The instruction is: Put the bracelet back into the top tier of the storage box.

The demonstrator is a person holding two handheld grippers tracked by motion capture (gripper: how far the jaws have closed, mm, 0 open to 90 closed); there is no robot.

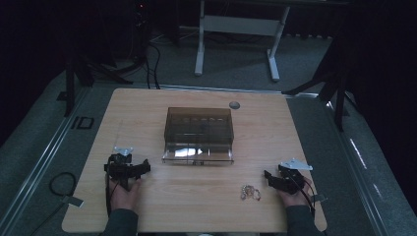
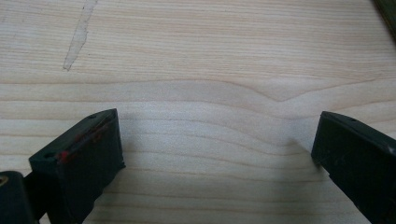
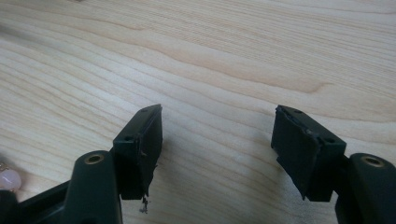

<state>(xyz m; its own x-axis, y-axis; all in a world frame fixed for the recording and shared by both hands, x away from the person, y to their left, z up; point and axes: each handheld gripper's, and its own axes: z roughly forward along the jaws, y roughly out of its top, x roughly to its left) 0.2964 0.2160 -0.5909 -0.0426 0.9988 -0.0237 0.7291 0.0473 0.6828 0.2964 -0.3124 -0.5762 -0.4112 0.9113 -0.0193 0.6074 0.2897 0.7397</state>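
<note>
Both grippers rest on table, jaws apart, nothing held.
Small jewellery pile [image 1: 250, 192] lies on wooden table [image 1: 206, 206], just left of right gripper [image 1: 269, 177]; left gripper [image 1: 143, 166] well apart from it. Smoky plastic box [image 1: 199, 135] sits mid-table.

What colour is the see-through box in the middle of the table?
The box is smoky brown, with a clearer, paler front drawer. The high view shows it best.
</note>
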